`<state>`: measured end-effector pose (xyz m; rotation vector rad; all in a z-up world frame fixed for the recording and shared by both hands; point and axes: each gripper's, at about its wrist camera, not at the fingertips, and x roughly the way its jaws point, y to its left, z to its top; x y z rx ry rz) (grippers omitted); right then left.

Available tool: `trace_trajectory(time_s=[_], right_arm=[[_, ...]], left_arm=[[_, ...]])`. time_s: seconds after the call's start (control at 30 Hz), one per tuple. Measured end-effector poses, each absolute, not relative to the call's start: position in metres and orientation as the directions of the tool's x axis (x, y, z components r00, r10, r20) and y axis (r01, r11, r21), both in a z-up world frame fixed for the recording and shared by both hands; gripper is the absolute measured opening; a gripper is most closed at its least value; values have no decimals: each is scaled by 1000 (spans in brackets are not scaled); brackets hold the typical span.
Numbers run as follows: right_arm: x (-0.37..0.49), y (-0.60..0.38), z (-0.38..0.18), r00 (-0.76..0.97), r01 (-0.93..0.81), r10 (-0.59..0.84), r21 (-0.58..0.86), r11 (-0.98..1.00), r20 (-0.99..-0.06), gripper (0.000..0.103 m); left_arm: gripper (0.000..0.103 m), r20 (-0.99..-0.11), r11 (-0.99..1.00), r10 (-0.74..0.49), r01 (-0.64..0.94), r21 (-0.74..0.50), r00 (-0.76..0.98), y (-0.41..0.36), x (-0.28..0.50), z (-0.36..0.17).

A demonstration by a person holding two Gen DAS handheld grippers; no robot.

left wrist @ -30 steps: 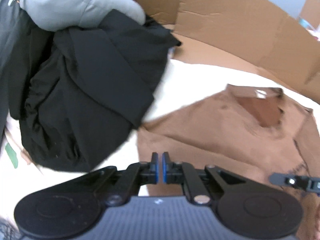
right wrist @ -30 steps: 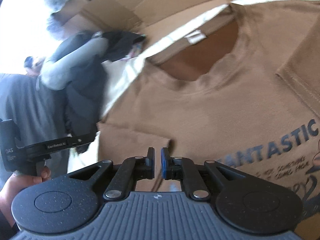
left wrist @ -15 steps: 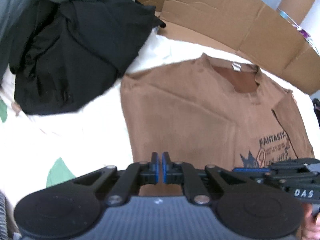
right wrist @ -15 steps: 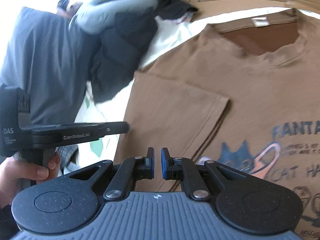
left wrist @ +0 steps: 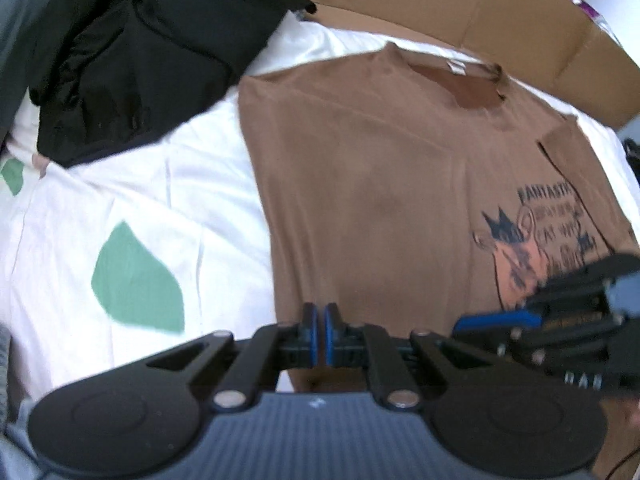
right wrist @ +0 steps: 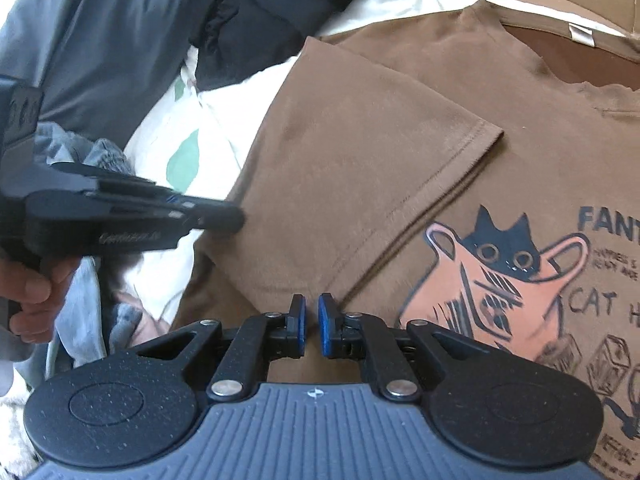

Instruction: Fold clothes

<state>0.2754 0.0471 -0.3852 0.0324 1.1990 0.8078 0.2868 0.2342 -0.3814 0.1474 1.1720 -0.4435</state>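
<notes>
Left gripper [left wrist: 320, 334] and right gripper [right wrist: 311, 326]: jaws nearly together, holding nothing, poised over the lower part of the brown T-shirt [left wrist: 372, 184], which lies flat on the white sheet [left wrist: 168, 184]. Black garments [left wrist: 132, 52] are heaped beyond; cardboard [left wrist: 460, 4] stands behind. Only the right view shows the folded-in sleeve [right wrist: 360, 168]. Since a second ago, both grippers have pulled back from the collar.

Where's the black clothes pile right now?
In the left wrist view the black clothes pile lies upper left on the white sheet, just left of the brown T-shirt and before the cardboard wall.
</notes>
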Motion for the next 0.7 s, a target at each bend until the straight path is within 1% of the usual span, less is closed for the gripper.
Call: trace_trajectory(time_s=[0.1,0.23,0.27,0.3,0.47,0.7], right_arm=[[268,52,-386,113,-570,546,396,719,-830,15],[266,50,-376,138,-557,576,418,718,-806,16],[265,52,-375,139,-557,579,420,717,-803,18],[265,53,-375,140,-557,582,422,715,-801,20],[262,63,-379,149,-545,591,432,718,-793,20],[262,63,-394,136,-531,591,445,721,-795,22]], left_arm=[[5,-908,903,-270,412,-124,319,239,274,-376],[5,-889,897,-305,417,-147,342,243,264,-360],[5,-884,896,-311,418,-150,348,243,265,-357],[5,-881,896,-313,418,-150,355,242,268,-355],[5,-866,902,-320,404,-153,385,231,300,-355],[5,-867,910,-302,392,-138,396,215,343,-372]])
